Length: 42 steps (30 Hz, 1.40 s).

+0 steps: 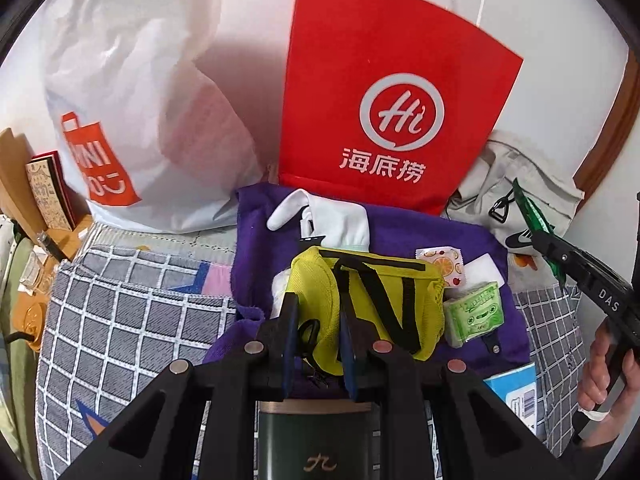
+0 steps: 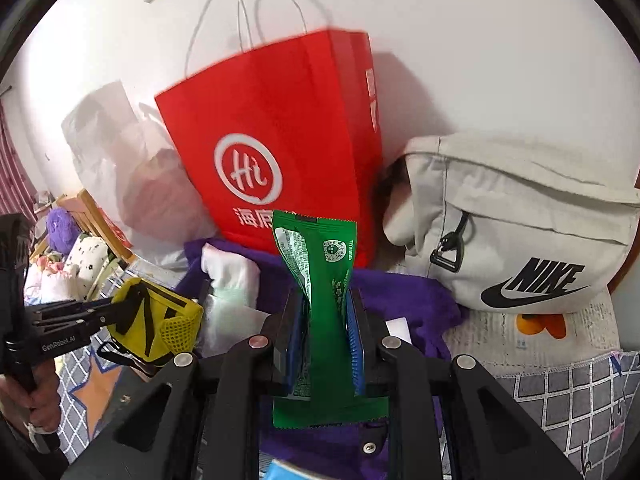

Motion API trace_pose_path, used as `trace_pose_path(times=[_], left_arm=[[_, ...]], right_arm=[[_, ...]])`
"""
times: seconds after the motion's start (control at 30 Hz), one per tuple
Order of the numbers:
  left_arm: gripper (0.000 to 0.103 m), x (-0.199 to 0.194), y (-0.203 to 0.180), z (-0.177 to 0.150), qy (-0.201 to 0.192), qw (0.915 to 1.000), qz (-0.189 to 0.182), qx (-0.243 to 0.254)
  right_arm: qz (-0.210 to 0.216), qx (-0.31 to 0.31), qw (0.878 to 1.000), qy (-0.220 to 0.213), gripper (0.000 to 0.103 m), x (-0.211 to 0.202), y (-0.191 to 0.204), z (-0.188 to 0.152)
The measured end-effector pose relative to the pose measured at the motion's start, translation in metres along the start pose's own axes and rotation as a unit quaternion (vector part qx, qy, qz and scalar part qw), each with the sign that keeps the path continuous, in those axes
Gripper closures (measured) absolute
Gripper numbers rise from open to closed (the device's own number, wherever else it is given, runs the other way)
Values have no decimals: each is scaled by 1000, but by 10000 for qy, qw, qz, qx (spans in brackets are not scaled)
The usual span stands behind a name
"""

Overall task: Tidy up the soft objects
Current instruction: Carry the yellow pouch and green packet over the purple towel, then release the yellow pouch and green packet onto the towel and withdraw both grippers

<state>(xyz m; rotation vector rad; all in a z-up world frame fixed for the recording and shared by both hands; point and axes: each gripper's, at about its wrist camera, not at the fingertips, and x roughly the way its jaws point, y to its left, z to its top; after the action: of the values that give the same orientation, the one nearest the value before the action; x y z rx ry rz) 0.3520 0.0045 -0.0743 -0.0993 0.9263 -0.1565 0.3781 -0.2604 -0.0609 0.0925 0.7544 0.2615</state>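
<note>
My left gripper (image 1: 318,304) is shut on a yellow mesh pouch (image 1: 384,300) with black straps, holding it over a purple cloth (image 1: 472,240). It also shows in the right wrist view (image 2: 160,324). My right gripper (image 2: 324,300) is shut on a green snack packet (image 2: 320,280), which stands upright between the fingers; the packet also shows in the left wrist view (image 1: 534,216). A white glove (image 1: 320,216), a fruit-print sachet (image 1: 444,264) and a green tissue pack (image 1: 474,314) lie on the purple cloth.
A red paper bag (image 1: 384,100) leans on the wall behind the cloth. A white plastic bag (image 1: 132,112) stands to its left, a beige Nike bag (image 2: 520,232) to its right. A blue-white box (image 1: 516,392) lies at lower right on the checked bedding (image 1: 120,304).
</note>
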Motion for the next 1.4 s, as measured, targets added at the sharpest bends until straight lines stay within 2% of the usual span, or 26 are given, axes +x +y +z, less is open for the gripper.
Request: trace_pose_path(times=[0.37,0.8,1.03,1.1,1.13,1.2,1.23,1.4], left_arm=[[84,39,-10,2,326,9994,-133,74],[82,69,-20,0,624,9978,-139,167],[82,76,-20,1,734,9971,-143,121],[77,79,-21,3,824,9964,-135,137],[74,79,-21,3,841,9963,-148,111],[65,79,-21,3,818,9965,-137,58],[64,78,-20,3,806,9967,-113,44],[63,64,-18,5,776,9970,-20,52]], right_arm=[[45,125,9978,654,81,40,-25,-11],[69,-86,9929,1186,77,70,-20,-23],[247,-75,9921,1225,68,68,-21,-26],[419,15,9924,1156,62,64,-21,-23],[466,25,9928,1105,55,61,-21,-23],[407,-44,9936,1053,46,57,-18,-22],[348,-123,9940,1028,43,54,-15,-22],[234,-198,9960,843,41,38,-6,-17]])
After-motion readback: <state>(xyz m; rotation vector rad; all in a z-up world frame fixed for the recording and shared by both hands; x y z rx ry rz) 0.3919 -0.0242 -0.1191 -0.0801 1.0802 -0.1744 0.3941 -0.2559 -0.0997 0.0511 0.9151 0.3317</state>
